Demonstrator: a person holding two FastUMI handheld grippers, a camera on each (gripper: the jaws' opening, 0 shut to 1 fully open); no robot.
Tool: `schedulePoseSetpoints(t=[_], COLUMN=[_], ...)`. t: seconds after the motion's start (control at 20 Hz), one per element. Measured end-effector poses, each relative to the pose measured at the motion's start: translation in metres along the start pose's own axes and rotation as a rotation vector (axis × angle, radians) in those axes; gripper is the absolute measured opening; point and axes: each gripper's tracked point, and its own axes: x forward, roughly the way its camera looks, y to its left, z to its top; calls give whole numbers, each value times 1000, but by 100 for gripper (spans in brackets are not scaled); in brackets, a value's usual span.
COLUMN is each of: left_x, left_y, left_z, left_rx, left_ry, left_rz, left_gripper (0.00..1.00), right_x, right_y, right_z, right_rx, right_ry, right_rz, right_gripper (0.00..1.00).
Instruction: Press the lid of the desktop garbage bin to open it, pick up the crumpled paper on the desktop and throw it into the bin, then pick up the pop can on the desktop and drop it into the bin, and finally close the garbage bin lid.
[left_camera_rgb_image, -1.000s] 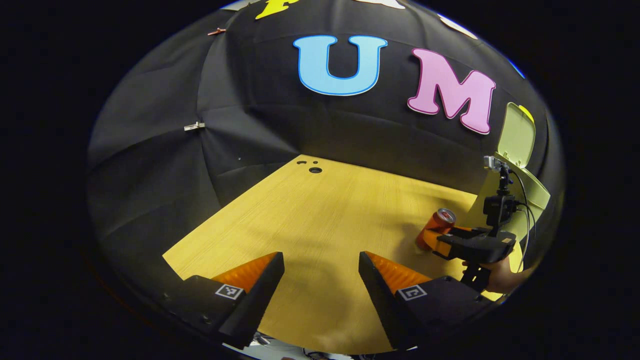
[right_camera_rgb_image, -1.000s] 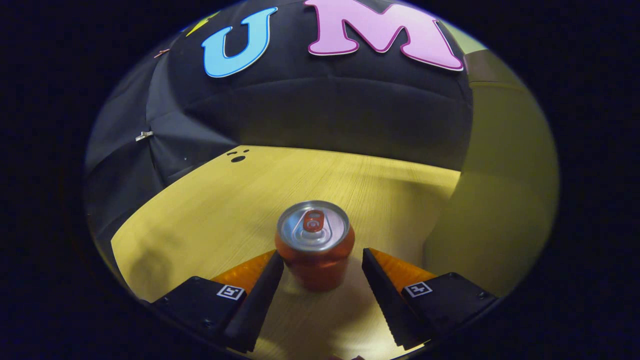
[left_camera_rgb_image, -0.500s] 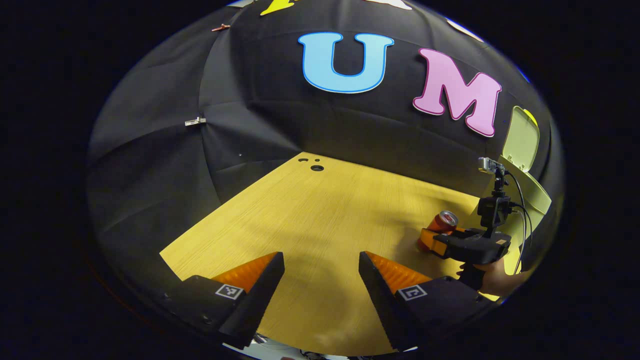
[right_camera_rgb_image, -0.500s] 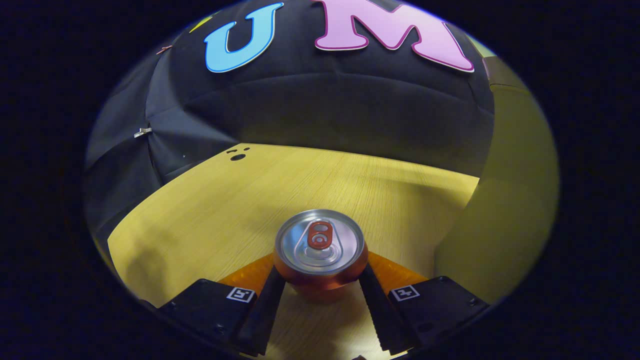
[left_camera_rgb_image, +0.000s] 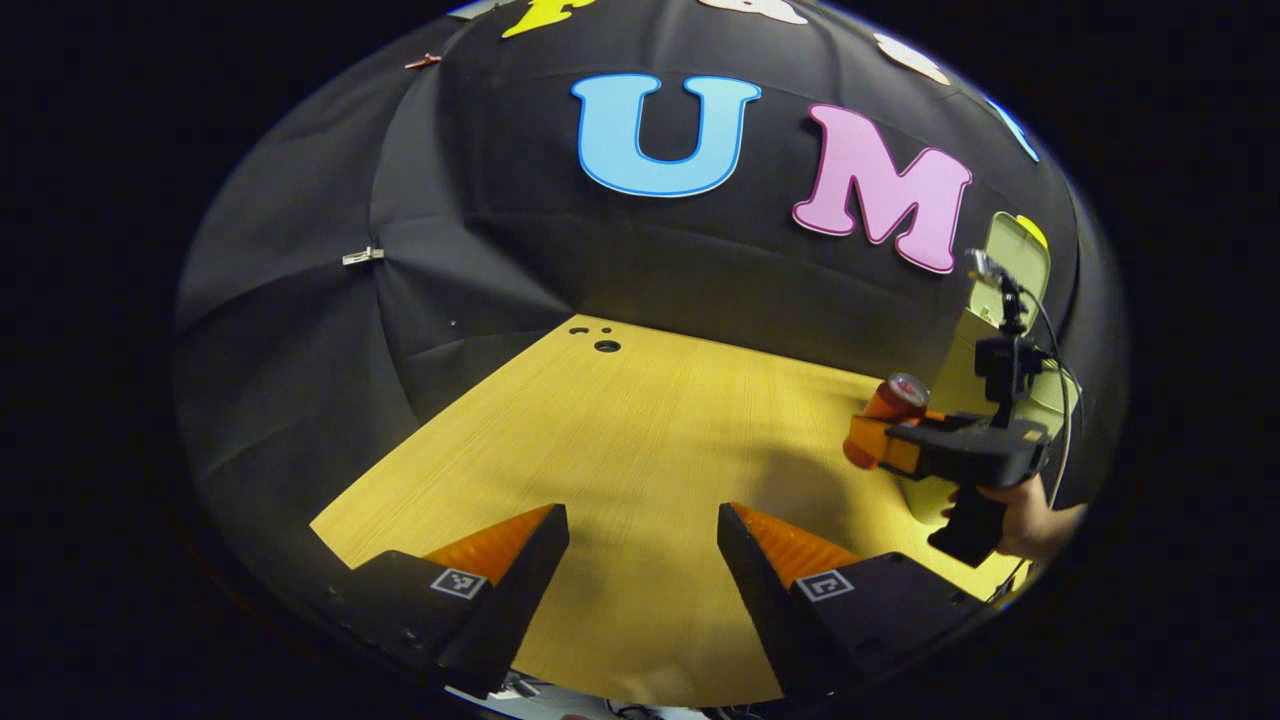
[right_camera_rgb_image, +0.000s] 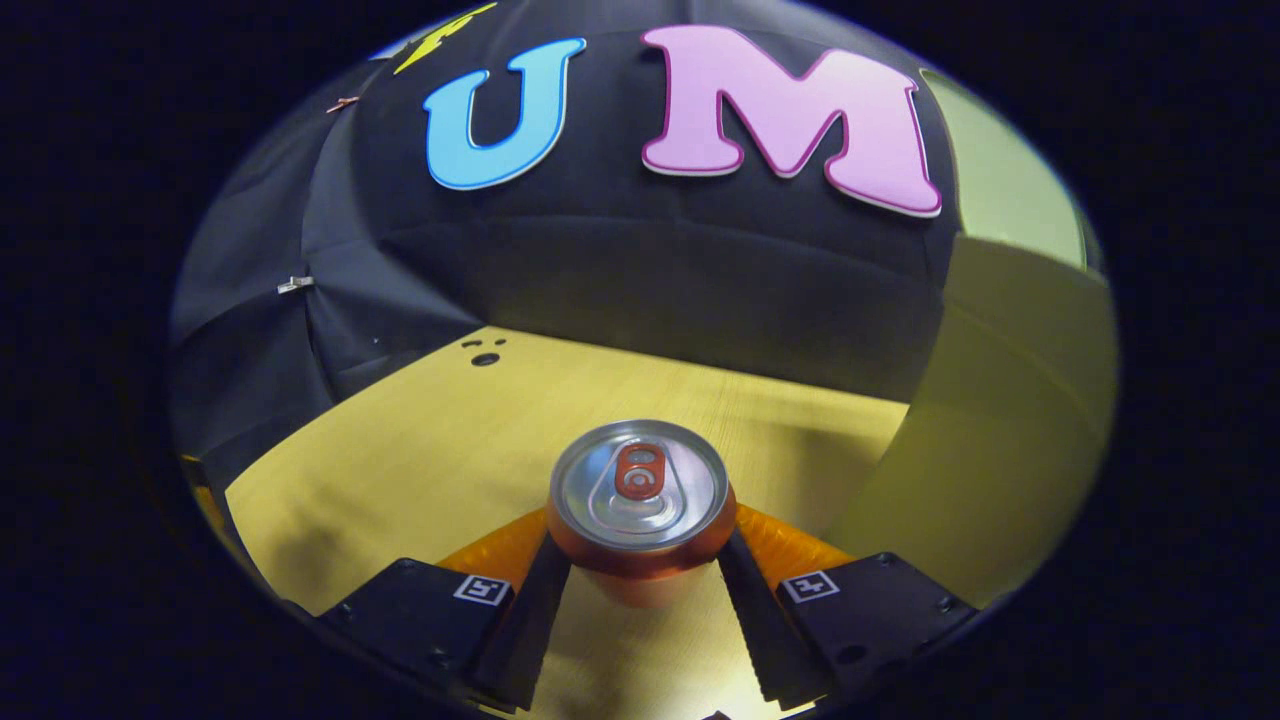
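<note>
A: Where's the pop can (right_camera_rgb_image: 640, 500)?

B: Between my right gripper's (right_camera_rgb_image: 640, 590) fingers (right_camera_rgb_image: 535, 610). Both press its sides, one on each flank, so it's clamped. Silver top with the pull tab faces the camera in the right gripper view, and the orange body drops down between the fingers.

A: On the tabletop (right_camera_rgb_image: 420, 450)?

B: No, lifted. In the left gripper view the pop can (left_camera_rgb_image: 885, 420) sits in the right gripper (left_camera_rgb_image: 880, 445) above the tabletop (left_camera_rgb_image: 640, 450), tilted, with its top toward the booth wall. A hand (left_camera_rgb_image: 1030, 515) grips the handle under it.

A: And the bin?

B: The garbage bin (right_camera_rgb_image: 1000, 430) is just to the right of the can in the right gripper view, pale green wall, near but not touching that I can see. Its lid (right_camera_rgb_image: 1010, 190) stands up and open above it. In the left gripper view the garbage bin (left_camera_rgb_image: 960, 370) is right behind the held can, with the lid (left_camera_rgb_image: 1020, 265) raised.

A: Left gripper?

B: My left gripper (left_camera_rgb_image: 640, 570) is spread wide with nothing between its fingers (left_camera_rgb_image: 520, 560), hovering over the near part of the tabletop, well apart from the can.

A: Anything else?

B: Small dark holes (left_camera_rgb_image: 600, 340) in the tabletop at its far corner, and a clip (left_camera_rgb_image: 362, 257) on the wall cloth.
</note>
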Motion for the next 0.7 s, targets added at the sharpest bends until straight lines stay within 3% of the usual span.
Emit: schedulePoseSetpoints(t=[0.35,0.5,0.7], left_x=[-15,-21,-18], left_y=[-1,-15,-15], left_z=[-1,9,32], left_rx=[-20,-53,-5], left_ry=[-32,-41,-79], left_rz=[-117,-218,-269], left_gripper=[96,96,96], right_x=[-72,-108,-147], right_y=[-5,-15,-39], right_z=[87,129,173], right_rx=[-60,-86,-56], right_ry=[-123,-196,-273], right_rz=[-59,-94,-144], right_gripper=[82,83,82])
